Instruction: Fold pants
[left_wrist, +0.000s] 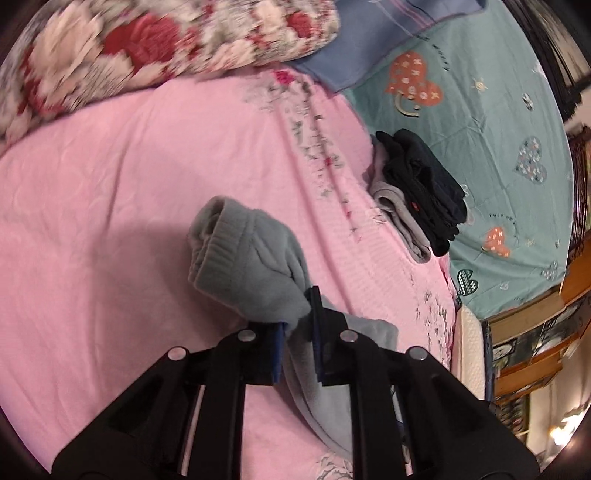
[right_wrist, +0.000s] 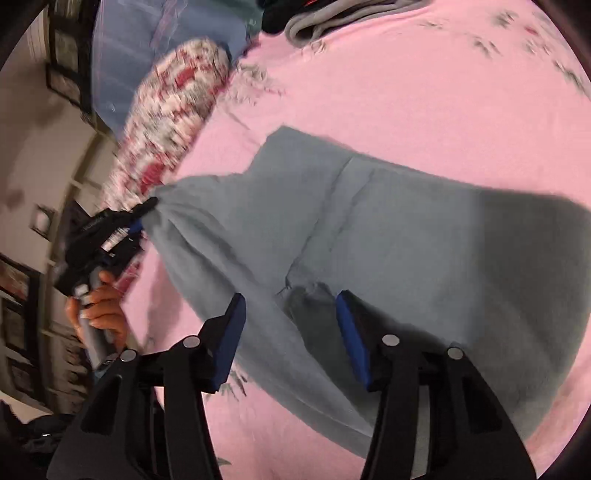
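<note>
Left gripper clamping grey pants, folded clothes nearby

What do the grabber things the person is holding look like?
Each grabber is black plastic, with two angled fingers shaped like open frames and round silver bolts at the joints. The left gripper and the right gripper both have flat blue pads inside their fingers. Seen from the right wrist camera, the left one has a grey handle and a white label.

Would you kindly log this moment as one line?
left gripper: shut on grey pants | right gripper: open above pants | pink bedspread
</note>
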